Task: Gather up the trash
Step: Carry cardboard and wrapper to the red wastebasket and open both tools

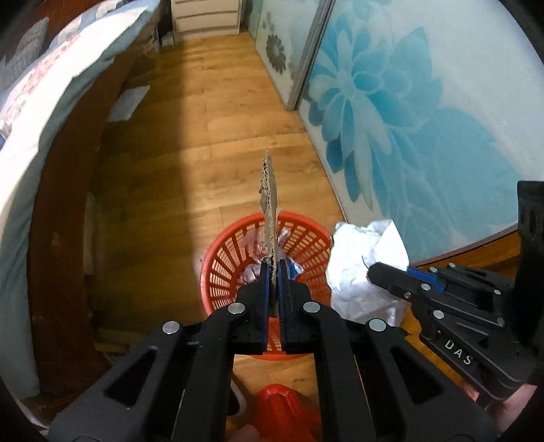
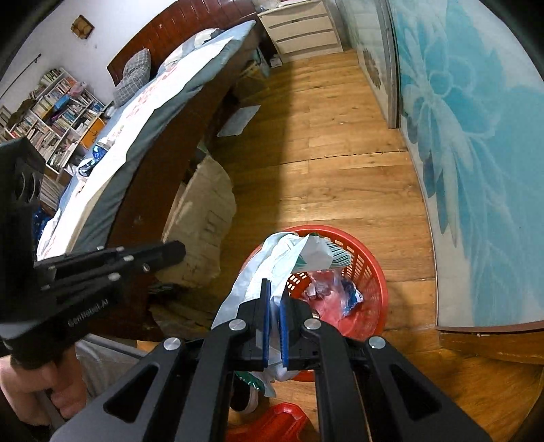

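My left gripper (image 1: pixel 273 268) is shut on a torn piece of brown cardboard (image 1: pixel 268 197), seen edge-on, directly above a red slatted basket (image 1: pixel 221 265). In the right wrist view the same cardboard (image 2: pixel 204 221) shows as a broad pale sheet sticking out from the left gripper (image 2: pixel 180 251), left of the basket (image 2: pixel 374 265). My right gripper (image 2: pixel 273 289) is shut on a crumpled white plastic bag (image 2: pixel 282 251) that hangs over the basket's near rim. Red and blue wrappers (image 2: pixel 326 295) lie inside. From the left wrist view, the right gripper (image 1: pixel 374 272) and its bag (image 1: pixel 357 265) sit just right of the basket.
A bed (image 2: pixel 153 102) with a dark wooden frame runs along the left. A sliding door with a blue flower print (image 1: pixel 408 119) lines the right. A white drawer chest (image 2: pixel 302 27) stands at the far end. A red object (image 1: pixel 282 408) and a shoe (image 2: pixel 244 397) lie near my feet.
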Demonstrator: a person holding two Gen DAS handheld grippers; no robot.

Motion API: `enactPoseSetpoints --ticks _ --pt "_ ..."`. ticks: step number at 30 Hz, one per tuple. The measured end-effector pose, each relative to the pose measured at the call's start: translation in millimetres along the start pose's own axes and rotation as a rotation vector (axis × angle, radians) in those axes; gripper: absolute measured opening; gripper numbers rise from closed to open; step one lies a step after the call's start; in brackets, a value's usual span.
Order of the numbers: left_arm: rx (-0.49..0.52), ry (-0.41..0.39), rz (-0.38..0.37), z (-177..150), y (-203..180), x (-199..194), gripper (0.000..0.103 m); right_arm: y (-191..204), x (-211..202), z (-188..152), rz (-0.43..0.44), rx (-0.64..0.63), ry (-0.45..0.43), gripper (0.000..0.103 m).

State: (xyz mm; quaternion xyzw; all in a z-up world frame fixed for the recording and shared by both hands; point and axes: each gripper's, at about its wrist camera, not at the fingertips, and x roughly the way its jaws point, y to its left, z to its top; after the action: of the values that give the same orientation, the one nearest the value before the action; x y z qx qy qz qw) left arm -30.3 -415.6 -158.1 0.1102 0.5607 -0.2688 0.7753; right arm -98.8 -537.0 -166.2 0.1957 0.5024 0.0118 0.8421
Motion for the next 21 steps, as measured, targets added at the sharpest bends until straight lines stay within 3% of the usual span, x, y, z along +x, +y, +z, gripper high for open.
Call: enactPoseSetpoints --ticks 7,9,10,11,12,13,21 --pt "-0.003 -0.015 0.020 2 2 -4 0.005 6 6 4 -0.047 -0.015 -0.001 0.009" --pt "-0.012 -0.016 0.024 2 4 -7 0.011 1 6 5 -0.064 -0.012 0.003 0.018" --pt "-0.018 -0.019 0.021 2 6 -9 0.026 -1 5 5 -0.076 -0.007 -0.003 0.040" --pt "-0.022 -0.023 0.023 1 8 -11 0.057 -3 1 6 -0.080 0.000 -0.015 0.055" --pt "-0.032 -0.032 0.027 1 10 -13 0.068 -6 -3 7 -0.079 0.012 -0.028 0.057" --pt "-0.043 -0.048 0.025 0 13 -18 0.073 -8 -4 7 -0.080 0.015 -0.032 0.057" --pt "-0.082 -0.099 0.046 -4 32 -43 0.073 -9 -28 20 -0.071 0.045 -0.083 0.060"
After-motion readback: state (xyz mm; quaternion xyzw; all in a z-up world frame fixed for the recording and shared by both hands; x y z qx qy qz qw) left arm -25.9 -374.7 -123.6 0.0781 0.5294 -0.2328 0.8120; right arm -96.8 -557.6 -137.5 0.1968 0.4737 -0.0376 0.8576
